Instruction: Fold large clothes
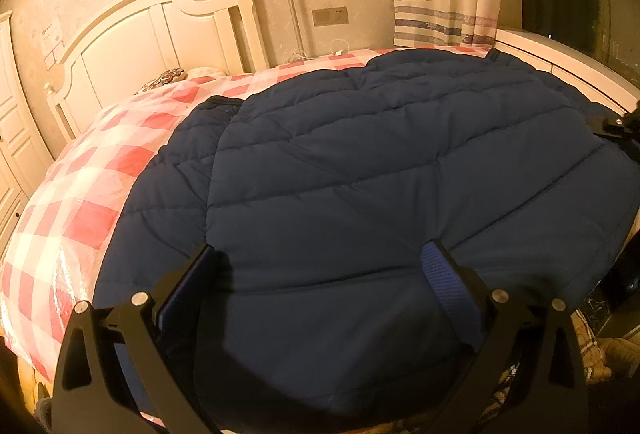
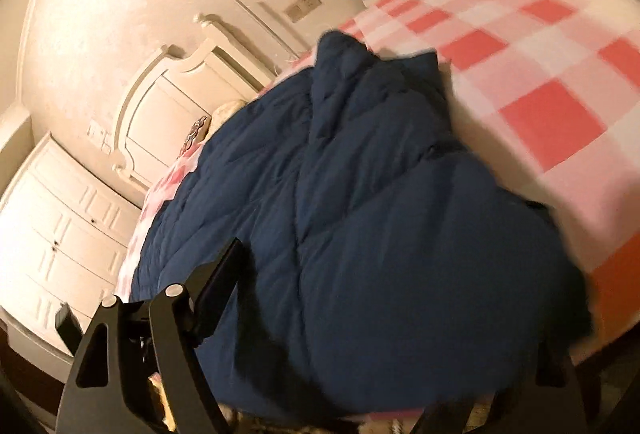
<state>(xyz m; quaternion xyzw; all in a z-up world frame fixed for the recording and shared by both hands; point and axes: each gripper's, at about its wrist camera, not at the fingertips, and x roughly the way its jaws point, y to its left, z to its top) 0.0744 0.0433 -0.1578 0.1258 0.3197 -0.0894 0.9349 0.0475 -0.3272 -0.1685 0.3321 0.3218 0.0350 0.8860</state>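
My left claw (image 1: pixel 320 266) hovers apart above the coat (image 1: pixel 380 162); my right claw (image 2: pixel 360 274) is apart too, holding nothing. Next: grab the hem just ahead and fold it.

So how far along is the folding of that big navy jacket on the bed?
Early. The navy quilted jacket already lies spread on the checked bedspread. Both the left gripper and right gripper sit open over its near edge, gripping nothing. All of the folding appears left.
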